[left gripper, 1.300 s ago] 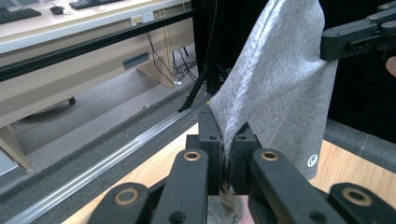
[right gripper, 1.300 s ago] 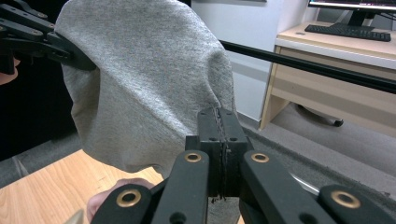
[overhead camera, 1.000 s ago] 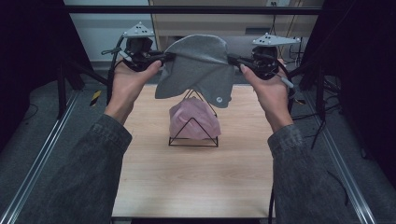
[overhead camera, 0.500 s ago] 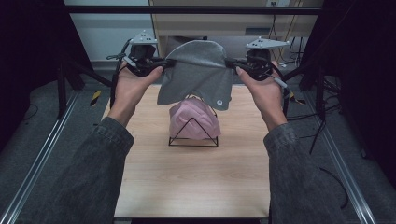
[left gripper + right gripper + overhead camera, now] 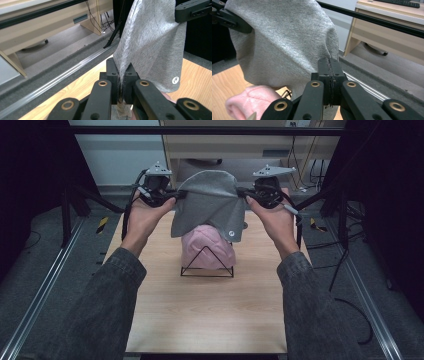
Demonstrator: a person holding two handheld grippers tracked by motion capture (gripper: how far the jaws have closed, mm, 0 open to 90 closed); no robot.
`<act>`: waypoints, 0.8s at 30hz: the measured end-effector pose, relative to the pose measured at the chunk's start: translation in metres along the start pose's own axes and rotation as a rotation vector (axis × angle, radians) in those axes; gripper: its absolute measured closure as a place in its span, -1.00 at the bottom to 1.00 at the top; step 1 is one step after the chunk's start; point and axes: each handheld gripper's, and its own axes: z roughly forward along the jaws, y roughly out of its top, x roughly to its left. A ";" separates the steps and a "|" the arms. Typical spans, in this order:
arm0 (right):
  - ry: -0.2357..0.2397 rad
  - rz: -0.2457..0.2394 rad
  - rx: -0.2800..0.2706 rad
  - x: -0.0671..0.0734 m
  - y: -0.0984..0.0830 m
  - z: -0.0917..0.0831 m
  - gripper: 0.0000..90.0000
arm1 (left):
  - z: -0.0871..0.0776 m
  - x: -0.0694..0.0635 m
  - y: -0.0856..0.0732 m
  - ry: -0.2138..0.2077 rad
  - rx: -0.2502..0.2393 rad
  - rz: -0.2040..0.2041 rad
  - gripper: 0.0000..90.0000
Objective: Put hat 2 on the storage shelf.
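Bare light wooden counter [image 5: 200,320] nearest. Mid-counter: black wire triangular stand [image 5: 207,265] w/ a pink knit hat [image 5: 205,244] already draped on it. Just above hangs a grey jersey beanie w/ small white logo [image 5: 207,205], stretched between left tongs [image 5: 175,196] & right tongs [image 5: 245,194], each clamped on opposite edges, prob. to keep it spread open so it can drop over the pink one.

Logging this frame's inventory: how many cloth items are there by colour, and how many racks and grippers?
Grey cloth: 1
Pink cloth: 1
Black wire rack: 1
Grippers: 2, left gripper and right gripper, both clamped on the grey cloth
Total: 5
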 end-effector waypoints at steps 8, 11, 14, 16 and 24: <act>-0.040 -0.013 0.023 -0.013 0.007 -0.002 1.00 | 0.003 -0.012 0.005 -0.023 -0.012 0.013 0.93; -0.039 -0.002 0.026 -0.015 0.009 -0.001 1.00 | 0.003 -0.014 0.005 -0.021 -0.010 0.021 0.93; -0.032 -0.002 0.029 -0.013 0.004 0.003 1.00 | 0.003 -0.014 0.004 0.000 0.011 0.040 0.93; -0.029 -0.001 0.027 -0.012 0.003 0.004 1.00 | 0.002 -0.010 0.001 0.013 0.019 0.038 0.93; -0.006 0.007 0.051 -0.005 -0.014 0.018 1.00 | 0.011 0.002 -0.016 0.040 0.046 0.003 0.93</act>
